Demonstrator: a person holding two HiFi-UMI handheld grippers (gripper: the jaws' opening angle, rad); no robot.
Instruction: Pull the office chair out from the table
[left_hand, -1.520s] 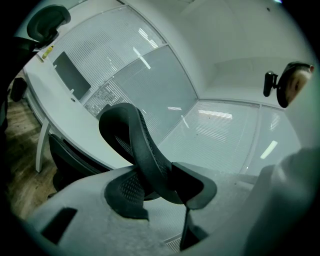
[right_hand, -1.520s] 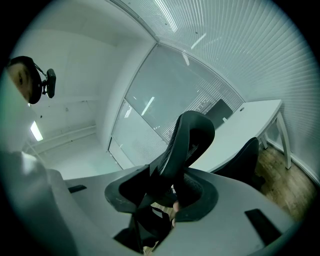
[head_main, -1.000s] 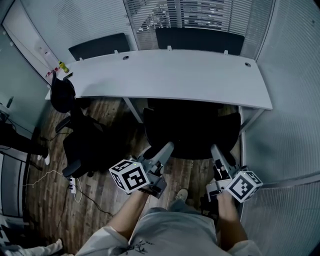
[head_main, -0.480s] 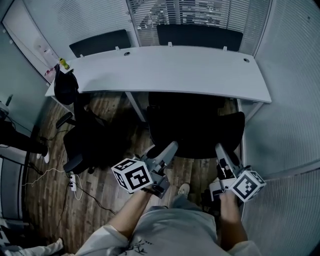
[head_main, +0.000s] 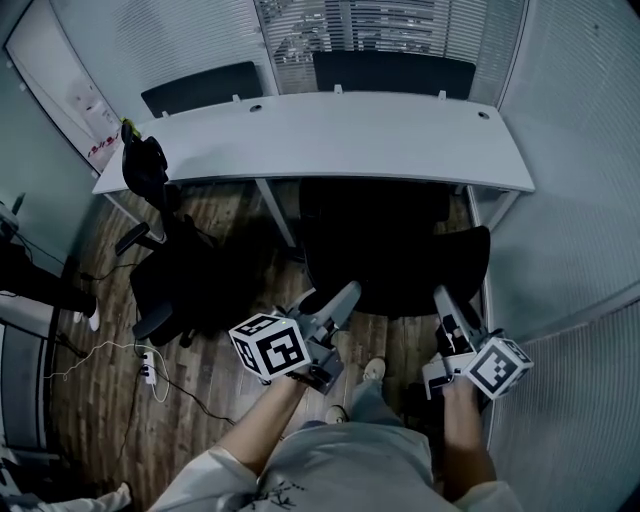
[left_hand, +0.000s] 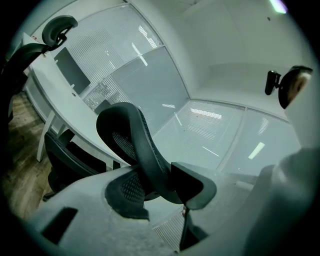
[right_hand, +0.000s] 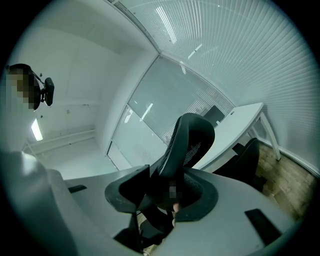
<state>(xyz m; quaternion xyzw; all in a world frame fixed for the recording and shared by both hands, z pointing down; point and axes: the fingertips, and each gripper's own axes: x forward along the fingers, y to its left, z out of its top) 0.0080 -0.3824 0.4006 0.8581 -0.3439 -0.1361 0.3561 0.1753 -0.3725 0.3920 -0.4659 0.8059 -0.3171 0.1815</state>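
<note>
The black office chair (head_main: 392, 250) stands half under the white table (head_main: 330, 140), its backrest toward me. My left gripper (head_main: 343, 297) grips the backrest's left rim and my right gripper (head_main: 441, 300) its right rim. In the left gripper view the curved mesh backrest (left_hand: 127, 135) runs between the pads of the left gripper (left_hand: 150, 185), which press on it. The right gripper view shows the backrest (right_hand: 192, 137) clamped the same way in the right gripper (right_hand: 167, 192).
A second black chair (head_main: 175, 290) stands to the left, its headrest (head_main: 145, 165) by the table's corner. Two dark panels (head_main: 395, 72) sit behind the table. Glass partitions close in on the right. Cables and a power strip (head_main: 145, 365) lie on the wooden floor.
Both grippers have drawn back toward me with the chair, and more of the seat shows out from under the table's edge.
</note>
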